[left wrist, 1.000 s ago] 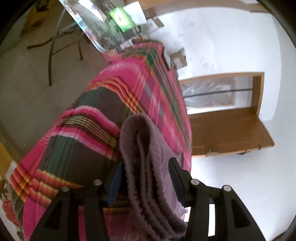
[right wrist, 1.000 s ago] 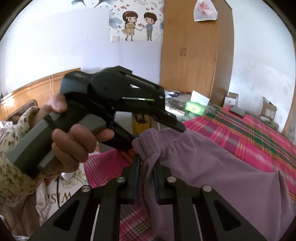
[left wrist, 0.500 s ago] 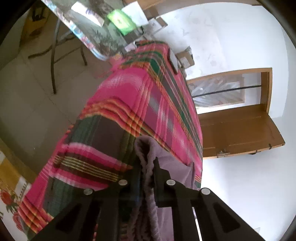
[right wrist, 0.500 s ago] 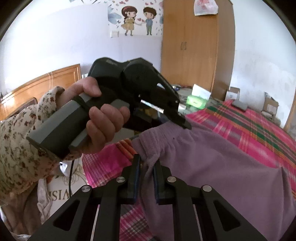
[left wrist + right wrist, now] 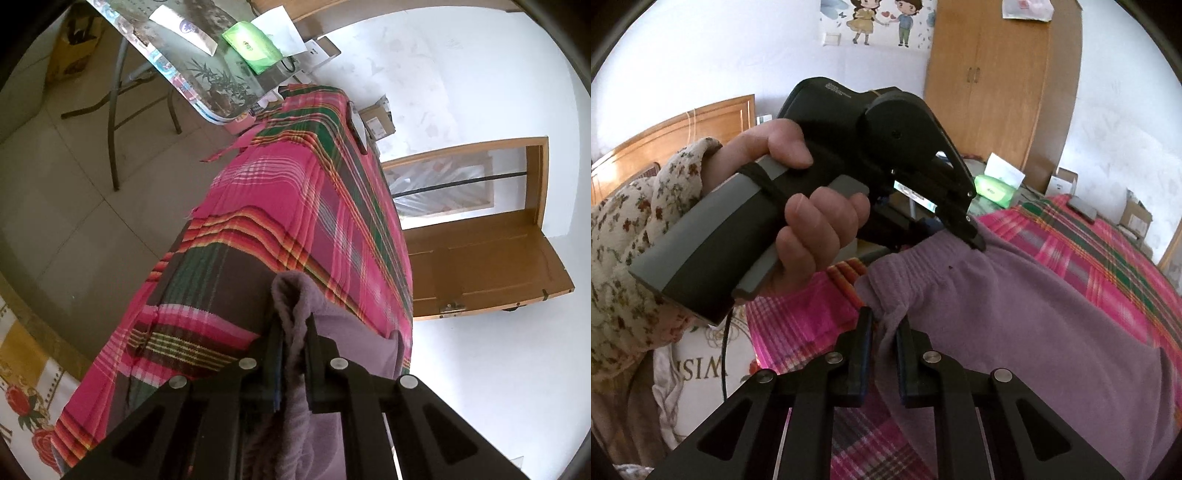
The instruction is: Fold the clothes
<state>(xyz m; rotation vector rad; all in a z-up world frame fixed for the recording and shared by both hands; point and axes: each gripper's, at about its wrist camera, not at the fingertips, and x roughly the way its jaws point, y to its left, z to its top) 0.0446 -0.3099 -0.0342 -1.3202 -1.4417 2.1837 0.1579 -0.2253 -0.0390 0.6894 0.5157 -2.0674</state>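
Observation:
A purple fleece garment lies on a bed with a pink plaid blanket. My right gripper is shut on a bunched edge of the garment near its elastic waistband. In the right wrist view a hand in a floral sleeve holds my left gripper, whose tips pinch the waistband further along. In the left wrist view my left gripper is shut on the ribbed purple garment, which hangs below the jaws over the plaid blanket.
A folding table with a green tissue pack stands past the bed's end on a tiled floor. A wooden wardrobe, cardboard boxes, an open wooden door and a headboard surround the bed. A dark phone lies on the blanket.
My left gripper's jaws, open around the thick purple fold a second ago, have closed onto it. In the right wrist view the left gripper has shifted right and looms larger.

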